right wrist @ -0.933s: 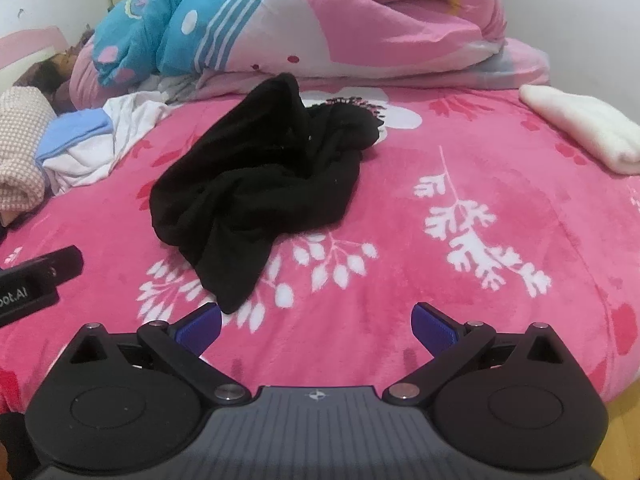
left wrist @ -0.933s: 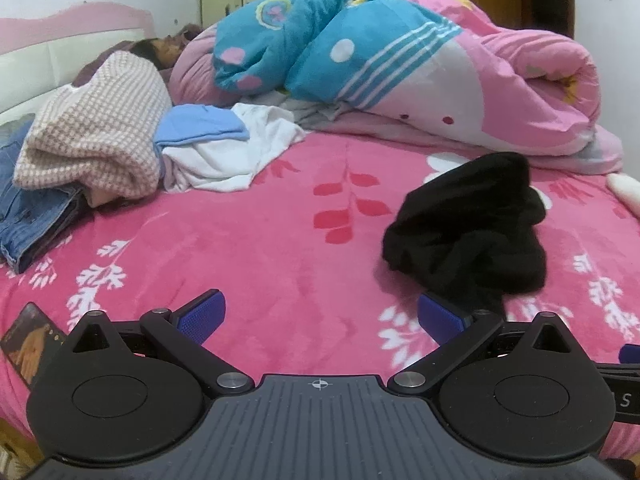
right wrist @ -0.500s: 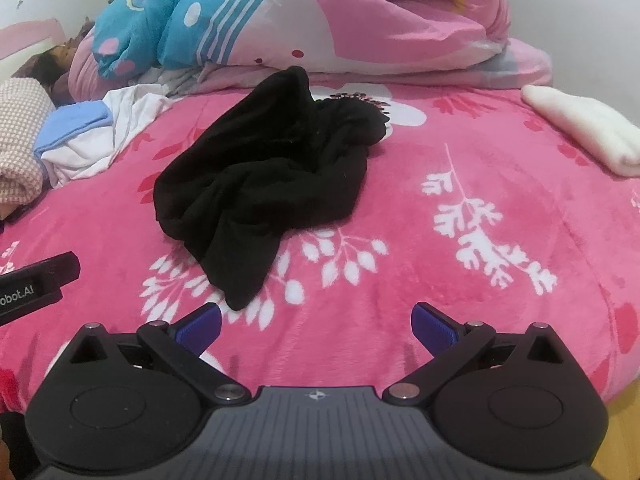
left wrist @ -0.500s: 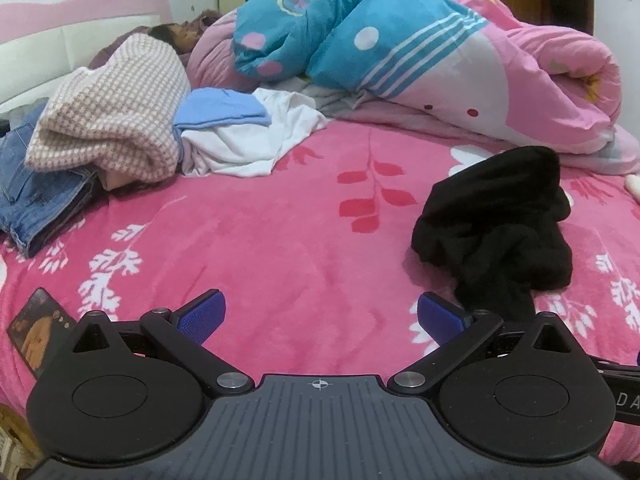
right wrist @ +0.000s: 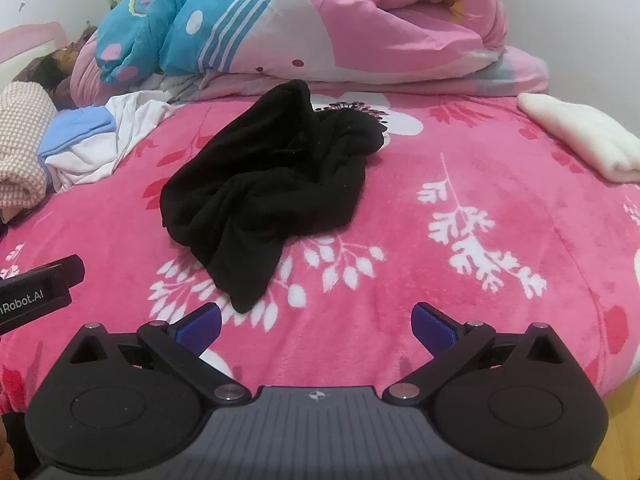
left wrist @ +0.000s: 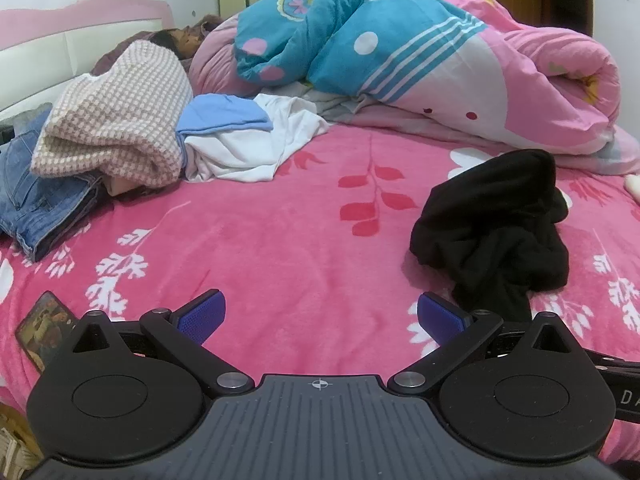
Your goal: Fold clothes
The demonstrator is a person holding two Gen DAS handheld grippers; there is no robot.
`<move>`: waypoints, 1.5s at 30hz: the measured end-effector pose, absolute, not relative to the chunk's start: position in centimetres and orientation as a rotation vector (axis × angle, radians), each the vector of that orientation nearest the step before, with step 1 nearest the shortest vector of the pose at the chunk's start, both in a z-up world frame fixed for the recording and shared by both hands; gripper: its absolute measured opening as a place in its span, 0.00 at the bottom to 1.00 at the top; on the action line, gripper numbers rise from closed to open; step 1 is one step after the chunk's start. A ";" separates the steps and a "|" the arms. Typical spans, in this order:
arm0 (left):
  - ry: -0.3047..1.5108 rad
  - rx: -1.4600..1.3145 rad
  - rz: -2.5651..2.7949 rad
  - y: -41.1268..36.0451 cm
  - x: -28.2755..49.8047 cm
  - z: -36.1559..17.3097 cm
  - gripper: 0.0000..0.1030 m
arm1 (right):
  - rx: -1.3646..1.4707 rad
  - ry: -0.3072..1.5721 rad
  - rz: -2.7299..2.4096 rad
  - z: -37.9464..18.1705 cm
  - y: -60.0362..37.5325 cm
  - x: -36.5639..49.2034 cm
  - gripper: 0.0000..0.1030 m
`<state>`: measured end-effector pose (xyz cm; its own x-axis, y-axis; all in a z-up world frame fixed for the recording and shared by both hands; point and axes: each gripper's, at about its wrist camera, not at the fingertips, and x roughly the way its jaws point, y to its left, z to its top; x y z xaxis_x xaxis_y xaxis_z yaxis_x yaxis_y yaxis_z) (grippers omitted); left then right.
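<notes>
Bed [right wrist: 500,184], pink floral cover, fills both views; rolled quilt [left wrist: 440,60] is pushed to upper frame, judged to leave folding room. Unfolded pile [left wrist: 120,128] sits upper left, partly cut off. Black garment [right wrist: 272,184] lies crumpled at centre of right view, centre right in left view; type not discernible. Folded white cloth [right wrist: 584,136] is at right edge. Left gripper [left wrist: 320,316] and right gripper [right wrist: 316,324]: fingers spread wide, nothing held.
</notes>
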<state>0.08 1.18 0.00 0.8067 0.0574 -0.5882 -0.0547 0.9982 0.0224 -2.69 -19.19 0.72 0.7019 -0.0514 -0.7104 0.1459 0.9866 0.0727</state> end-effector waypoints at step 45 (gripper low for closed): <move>0.666 -0.009 0.077 1.2 0.5 -0.5 1.00 | 0.116 0.793 -0.103 0.6 -18.6 -2.2 1.00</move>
